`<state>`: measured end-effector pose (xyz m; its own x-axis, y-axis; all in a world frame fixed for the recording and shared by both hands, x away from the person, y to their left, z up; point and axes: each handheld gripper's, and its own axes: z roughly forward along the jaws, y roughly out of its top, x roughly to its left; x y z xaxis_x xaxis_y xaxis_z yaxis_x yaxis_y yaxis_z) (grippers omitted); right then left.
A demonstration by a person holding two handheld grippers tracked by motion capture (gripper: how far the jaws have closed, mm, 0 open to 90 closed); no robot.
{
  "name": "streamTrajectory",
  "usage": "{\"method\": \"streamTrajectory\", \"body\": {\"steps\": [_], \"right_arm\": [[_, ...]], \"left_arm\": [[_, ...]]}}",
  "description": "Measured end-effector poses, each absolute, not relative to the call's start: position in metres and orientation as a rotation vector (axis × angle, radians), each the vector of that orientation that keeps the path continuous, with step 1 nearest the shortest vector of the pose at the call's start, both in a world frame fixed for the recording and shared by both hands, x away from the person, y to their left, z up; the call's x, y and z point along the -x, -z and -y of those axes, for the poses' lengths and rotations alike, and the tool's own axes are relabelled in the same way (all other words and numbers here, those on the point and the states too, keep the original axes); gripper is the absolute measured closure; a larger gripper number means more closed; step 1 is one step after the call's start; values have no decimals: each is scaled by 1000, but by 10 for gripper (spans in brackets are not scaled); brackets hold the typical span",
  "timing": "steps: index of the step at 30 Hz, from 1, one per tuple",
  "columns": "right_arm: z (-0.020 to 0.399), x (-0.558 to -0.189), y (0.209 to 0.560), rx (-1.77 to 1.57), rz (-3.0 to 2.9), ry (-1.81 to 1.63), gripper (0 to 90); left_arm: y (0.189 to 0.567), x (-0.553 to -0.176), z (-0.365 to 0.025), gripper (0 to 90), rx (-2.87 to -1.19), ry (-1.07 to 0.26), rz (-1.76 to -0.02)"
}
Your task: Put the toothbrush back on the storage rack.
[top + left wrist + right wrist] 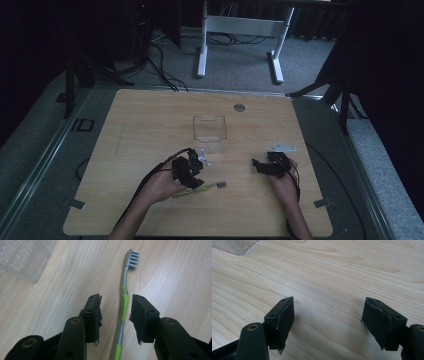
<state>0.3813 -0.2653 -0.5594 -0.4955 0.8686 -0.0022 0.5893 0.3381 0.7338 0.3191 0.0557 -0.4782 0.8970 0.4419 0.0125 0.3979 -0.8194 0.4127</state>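
The left gripper (pixel 115 315) straddles the toothbrush (pixel 124 300), jaws parted, probably not yet pinching. Its handle runs along the tabletop's (pixel 150 115) near edge. The right gripper (pixel 328 322) is open and empty.

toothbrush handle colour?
Green and grey handle on the toothbrush, grey bristles; clearest in the left gripper view.

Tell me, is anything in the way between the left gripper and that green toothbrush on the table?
Nothing visible. The left gripper is open, its jaws straddling the toothbrush handle, which lies flat on the bare wooden table. The clear container sits off to one side.
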Motion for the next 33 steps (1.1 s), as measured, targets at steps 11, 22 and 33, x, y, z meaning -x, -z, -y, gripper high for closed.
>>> {"method": "streamTrajectory", "body": {"steps": [11, 22, 33], "right_arm": [[265, -381, 559, -1284, -2213, -965, 257], [265, -381, 559, -1284, -2213, -965, 257], [265, -381, 559, -1284, -2213, -965, 257]], "left_arm": [[480, -320, -52, 622, -2674, -151, -626], [485, -319, -46, 629, -2711, -138, -617], [492, -318, -39, 675, -2762, -124, -611]]}}
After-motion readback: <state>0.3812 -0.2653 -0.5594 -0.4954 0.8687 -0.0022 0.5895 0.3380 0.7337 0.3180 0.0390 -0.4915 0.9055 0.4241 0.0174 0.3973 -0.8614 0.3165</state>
